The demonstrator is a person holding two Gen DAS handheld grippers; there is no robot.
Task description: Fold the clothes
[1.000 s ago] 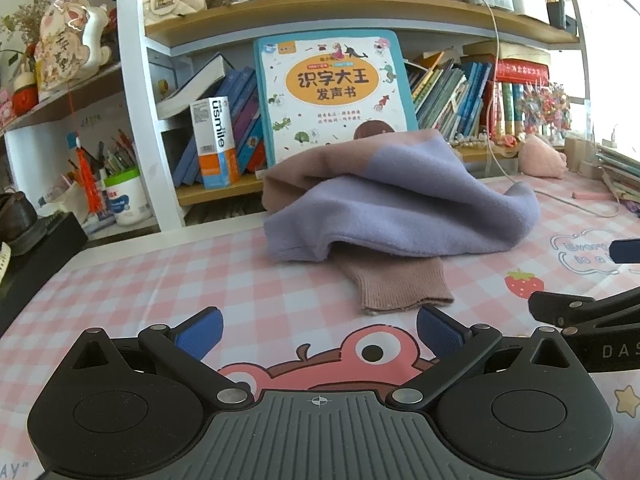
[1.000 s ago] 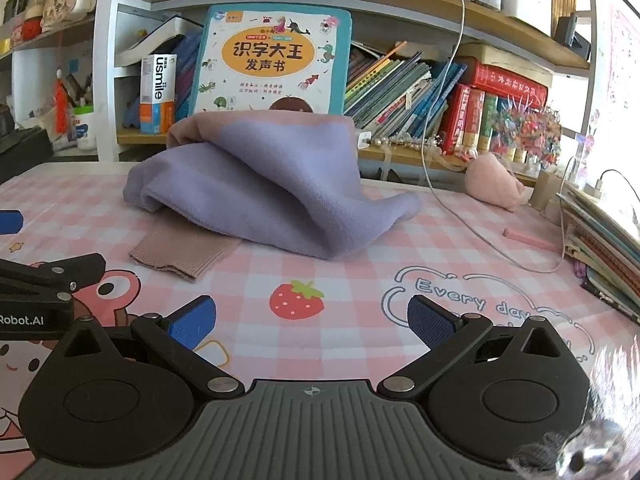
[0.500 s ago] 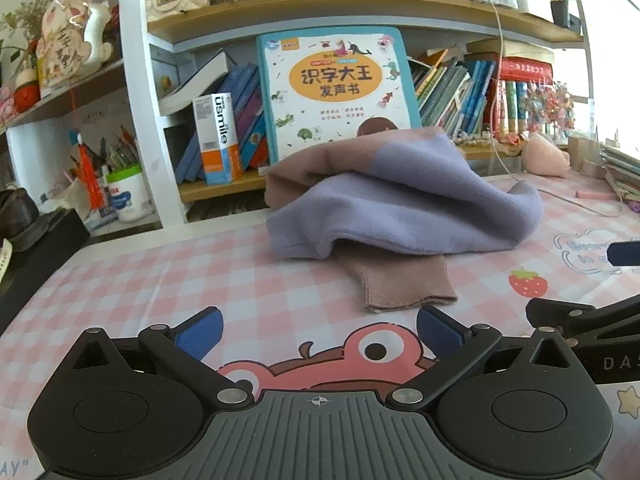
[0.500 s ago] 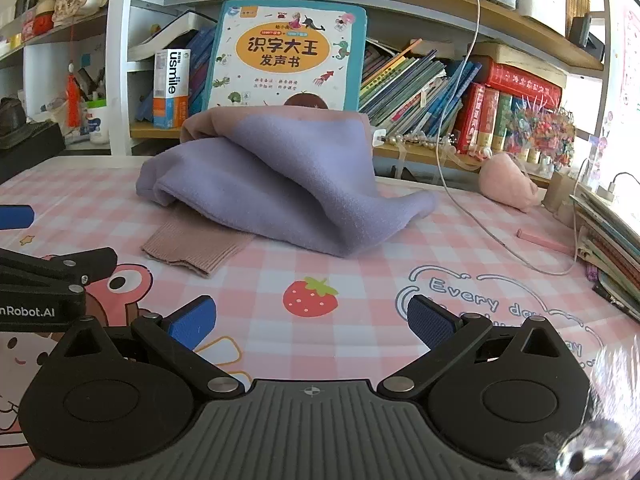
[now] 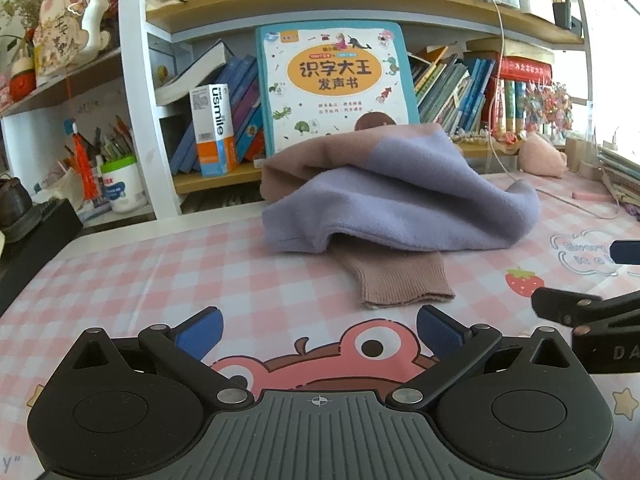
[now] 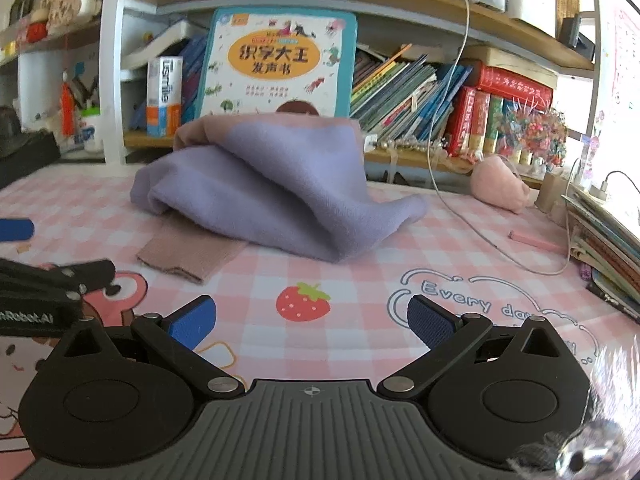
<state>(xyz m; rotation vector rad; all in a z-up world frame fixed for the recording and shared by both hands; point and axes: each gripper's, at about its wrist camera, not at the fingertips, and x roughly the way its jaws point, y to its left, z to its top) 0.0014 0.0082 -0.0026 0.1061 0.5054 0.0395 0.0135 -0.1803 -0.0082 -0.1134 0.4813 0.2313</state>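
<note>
A crumpled lilac and dusty-pink sweater (image 5: pixel 400 196) lies in a heap on the pink checked table mat (image 5: pixel 140 272), with a pink ribbed cuff (image 5: pixel 400 280) sticking out toward me. It also shows in the right wrist view (image 6: pixel 272 188), with its cuff (image 6: pixel 188 252) at the left. My left gripper (image 5: pixel 319 328) is open and empty, a short way in front of the cuff. My right gripper (image 6: pixel 311 320) is open and empty, in front of the sweater's right part. Each gripper shows at the edge of the other's view.
A bookshelf with a large children's book (image 5: pixel 336 84), a white and orange box (image 5: pixel 214 128) and several books stands behind the sweater. A white cable (image 6: pixel 480 232), a pink plush (image 6: pixel 500 184) and stacked books (image 6: pixel 608 232) lie at the right. A pen cup (image 5: pixel 120 184) stands at the left.
Both grippers have moved slightly closer to the sweater, and the right one shifted a little to the left. The sweater has not moved. Both grippers stay open.
</note>
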